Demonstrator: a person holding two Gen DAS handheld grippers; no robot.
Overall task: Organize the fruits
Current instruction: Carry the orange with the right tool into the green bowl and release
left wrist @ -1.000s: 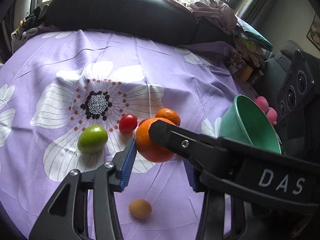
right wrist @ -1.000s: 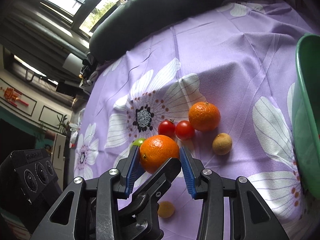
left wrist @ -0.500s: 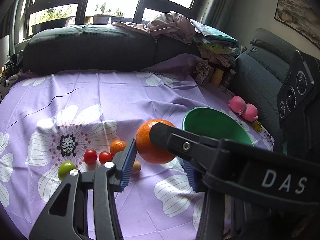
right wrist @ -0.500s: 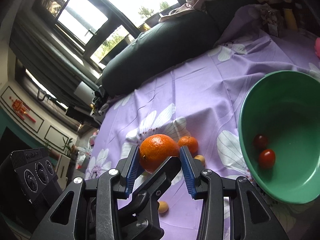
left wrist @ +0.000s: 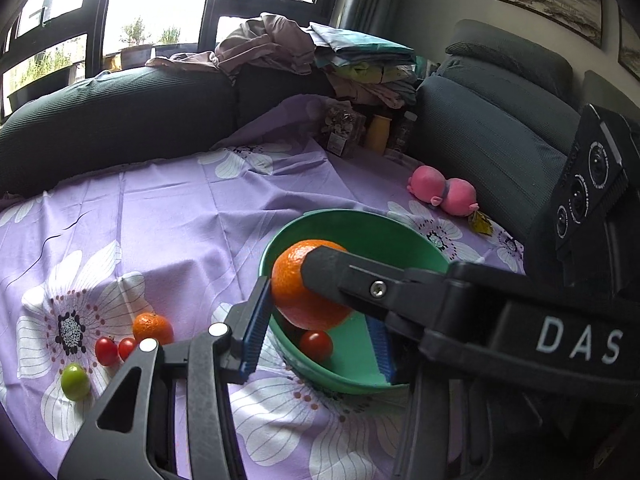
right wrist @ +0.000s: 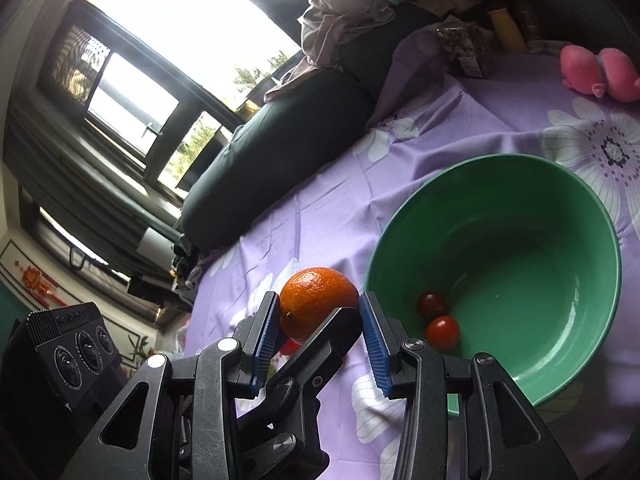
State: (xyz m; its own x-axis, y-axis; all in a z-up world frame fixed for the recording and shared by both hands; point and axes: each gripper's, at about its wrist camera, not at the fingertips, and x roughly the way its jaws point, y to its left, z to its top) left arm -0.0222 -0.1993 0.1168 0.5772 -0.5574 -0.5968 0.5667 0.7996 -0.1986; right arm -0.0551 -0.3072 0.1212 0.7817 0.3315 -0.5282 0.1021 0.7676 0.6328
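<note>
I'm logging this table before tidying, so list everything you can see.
orange: one, orange, between the right gripper's pads, beside the bowl
small orange: one, orange, on the cloth
tomatoes: four, red, two in the bowl, two on the cloth
green fruit: one, green, on the cloth
bowl: one, green, on the cloth
cloth: one, purple with white flowers
toy: one, pink, behind the bowl
sofa: one, dark, behind the cloth
left gripper: black, blue pads, around the orange
right gripper: black, blue pads, holding the orange
</note>
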